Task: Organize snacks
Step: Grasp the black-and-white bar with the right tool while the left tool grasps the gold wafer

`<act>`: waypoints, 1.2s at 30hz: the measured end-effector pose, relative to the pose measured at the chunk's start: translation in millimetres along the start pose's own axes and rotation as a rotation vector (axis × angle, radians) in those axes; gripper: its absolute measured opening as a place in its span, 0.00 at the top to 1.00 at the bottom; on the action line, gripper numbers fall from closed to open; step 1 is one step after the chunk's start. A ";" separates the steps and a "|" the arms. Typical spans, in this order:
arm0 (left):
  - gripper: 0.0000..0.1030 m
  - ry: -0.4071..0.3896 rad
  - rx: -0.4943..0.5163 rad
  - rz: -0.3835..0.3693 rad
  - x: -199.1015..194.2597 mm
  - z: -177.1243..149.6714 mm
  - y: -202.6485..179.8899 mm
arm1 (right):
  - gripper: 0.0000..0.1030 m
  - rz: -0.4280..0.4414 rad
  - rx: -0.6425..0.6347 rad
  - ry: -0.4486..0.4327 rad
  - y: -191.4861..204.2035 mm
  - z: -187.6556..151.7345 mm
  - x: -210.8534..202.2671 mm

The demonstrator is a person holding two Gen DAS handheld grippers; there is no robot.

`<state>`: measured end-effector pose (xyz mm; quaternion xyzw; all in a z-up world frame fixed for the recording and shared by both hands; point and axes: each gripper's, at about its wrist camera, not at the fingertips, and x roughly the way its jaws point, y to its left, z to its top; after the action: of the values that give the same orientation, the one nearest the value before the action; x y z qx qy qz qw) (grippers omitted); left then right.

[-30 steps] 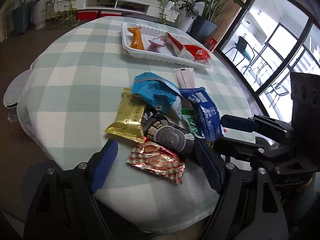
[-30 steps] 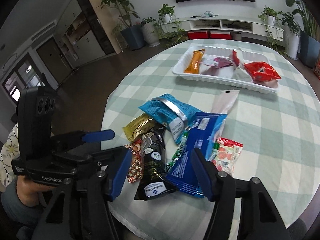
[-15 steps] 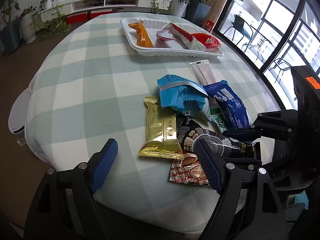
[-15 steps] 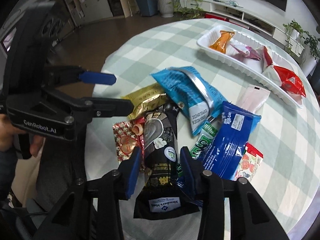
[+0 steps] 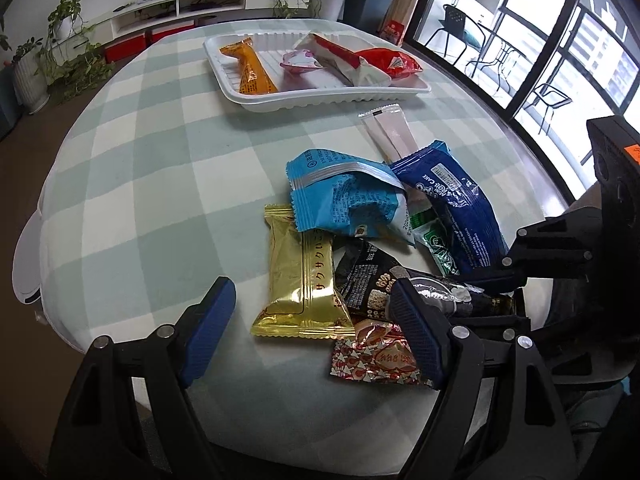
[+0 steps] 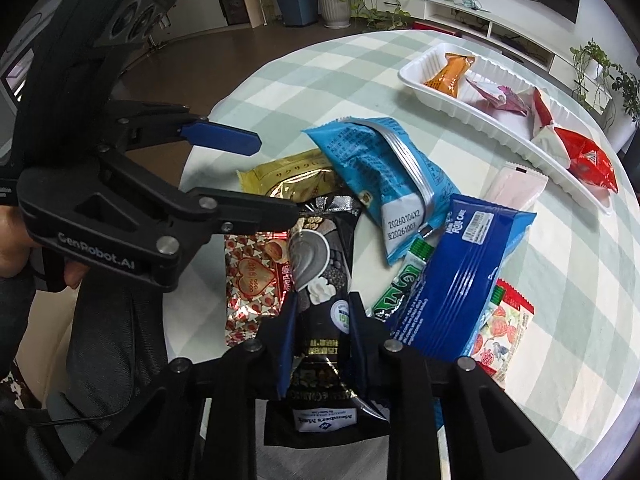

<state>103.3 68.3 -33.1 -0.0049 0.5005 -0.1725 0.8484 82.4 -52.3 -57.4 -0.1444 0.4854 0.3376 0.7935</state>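
Note:
A pile of snack packets lies on the checked tablecloth. My right gripper (image 6: 320, 320) is shut on the black snack bag (image 6: 324, 248), which also shows in the left wrist view (image 5: 372, 280). My left gripper (image 5: 308, 320) is open, low over the gold packet (image 5: 300, 276) and next to the red patterned packet (image 5: 372, 356). It shows in the right wrist view (image 6: 256, 176) to the left of the pile. A light blue bag (image 5: 344, 196), a dark blue roll-cake pack (image 5: 452, 208) and a green packet (image 5: 434, 244) lie further in.
A white tray (image 5: 320, 98) at the table's far side holds an orange packet (image 5: 250, 70), a pink packet, a white-red packet and a red packet (image 5: 392, 62). A pale pink sachet (image 5: 390, 132) lies before it. A strawberry-print packet (image 6: 504, 332) lies right. Table edge is near.
My right gripper has closed from open onto the black snack bag. My left gripper has stayed open and moved closer over the gold packet.

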 end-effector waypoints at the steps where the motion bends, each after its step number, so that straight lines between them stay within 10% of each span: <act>1: 0.24 0.005 0.002 0.003 1.4 1.0 0.2 | 0.75 0.004 0.006 -0.003 -0.4 -1.3 -2.0; 11: 0.25 0.066 0.058 0.043 17.1 12.9 1.1 | 0.75 0.027 0.050 -0.034 -1.0 -18.2 -21.1; 16: 0.54 0.117 0.098 0.062 31.2 18.5 3.3 | 0.75 0.045 0.073 -0.042 -0.5 -28.1 -24.1; 36: 0.72 0.130 0.183 0.112 37.4 22.4 -8.5 | 0.75 0.055 0.099 -0.047 -3.5 -36.1 -16.9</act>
<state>136.4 45.5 -52.1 0.1117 0.5360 -0.1697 0.8194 55.4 -81.7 -60.7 -0.0835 0.4865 0.3383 0.8012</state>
